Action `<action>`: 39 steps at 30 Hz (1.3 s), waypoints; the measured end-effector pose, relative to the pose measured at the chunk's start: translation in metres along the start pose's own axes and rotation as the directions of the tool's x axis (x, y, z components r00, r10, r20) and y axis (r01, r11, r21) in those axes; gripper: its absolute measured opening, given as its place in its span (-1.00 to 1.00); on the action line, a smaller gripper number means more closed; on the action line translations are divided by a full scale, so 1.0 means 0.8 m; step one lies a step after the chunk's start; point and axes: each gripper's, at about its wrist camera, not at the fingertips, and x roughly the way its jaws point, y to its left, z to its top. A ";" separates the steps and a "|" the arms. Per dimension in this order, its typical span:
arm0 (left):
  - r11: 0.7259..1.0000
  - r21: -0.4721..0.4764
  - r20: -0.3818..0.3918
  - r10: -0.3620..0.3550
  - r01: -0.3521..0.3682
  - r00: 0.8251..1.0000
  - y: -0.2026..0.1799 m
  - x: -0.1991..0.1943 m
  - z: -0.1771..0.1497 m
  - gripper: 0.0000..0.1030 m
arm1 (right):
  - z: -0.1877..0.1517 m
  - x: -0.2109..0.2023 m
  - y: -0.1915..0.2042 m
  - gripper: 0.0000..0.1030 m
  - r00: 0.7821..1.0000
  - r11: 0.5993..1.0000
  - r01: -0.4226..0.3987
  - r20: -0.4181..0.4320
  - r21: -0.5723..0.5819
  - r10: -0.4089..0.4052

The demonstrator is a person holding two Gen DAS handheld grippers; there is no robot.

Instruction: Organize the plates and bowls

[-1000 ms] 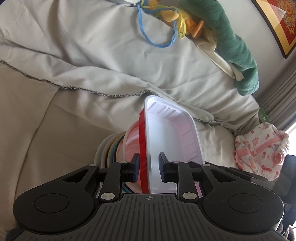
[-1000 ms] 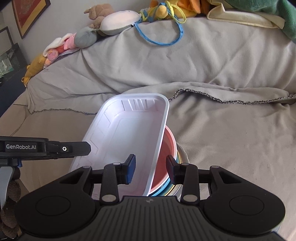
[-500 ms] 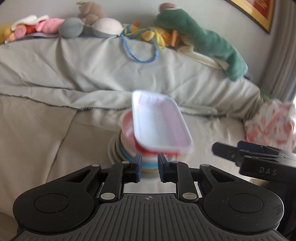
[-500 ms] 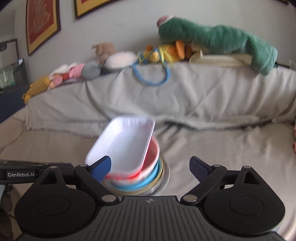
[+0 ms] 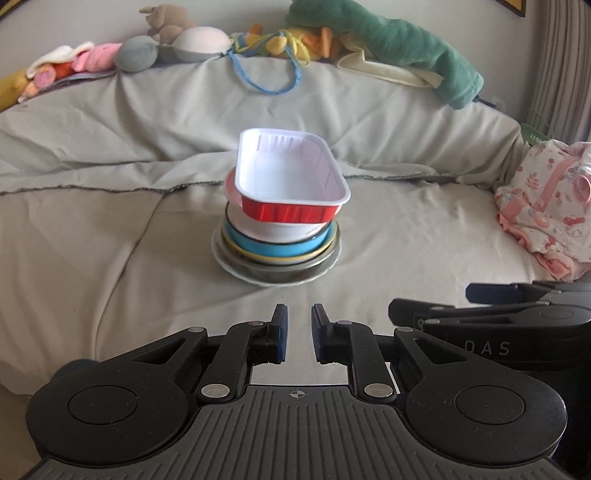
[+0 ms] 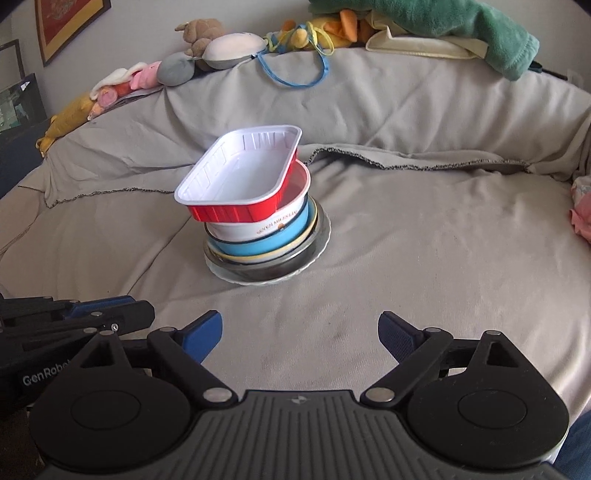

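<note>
I am in a home's living room, facing a sofa draped in grey sheets, with soft toys along its far back, baby clothes at right and framed pictures on the wall.

left wrist: faces dish stack, angled down | right wrist: same stack, rightward

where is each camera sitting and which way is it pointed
Left wrist: on the left tongs, angled down at the stack topped by the red rectangular foil tray on the grey bedsheet; its jaws are closing, empty; right tongs at right edge.
Right wrist: on the right tongs, open, facing that tray; left tongs at left edge.
Shared: tray, sheet, green plush toy.
</note>
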 end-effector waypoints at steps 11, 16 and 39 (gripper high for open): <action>1.000 -0.023 -0.037 -0.017 0.016 0.999 0.004 0.003 -0.003 -0.65 | -0.003 0.007 -0.002 0.79 1.000 1.000 -0.009 -0.028 0.019 0.009; 1.000 -0.026 -0.038 -0.019 0.018 0.999 0.004 0.002 -0.004 -0.65 | -0.003 0.007 0.000 0.79 0.999 1.000 -0.011 -0.031 0.018 0.011; 0.999 -0.030 -0.040 -0.021 0.020 0.999 0.001 0.000 -0.003 -0.65 | -0.004 0.008 0.001 0.79 0.999 1.000 -0.013 -0.030 0.012 0.014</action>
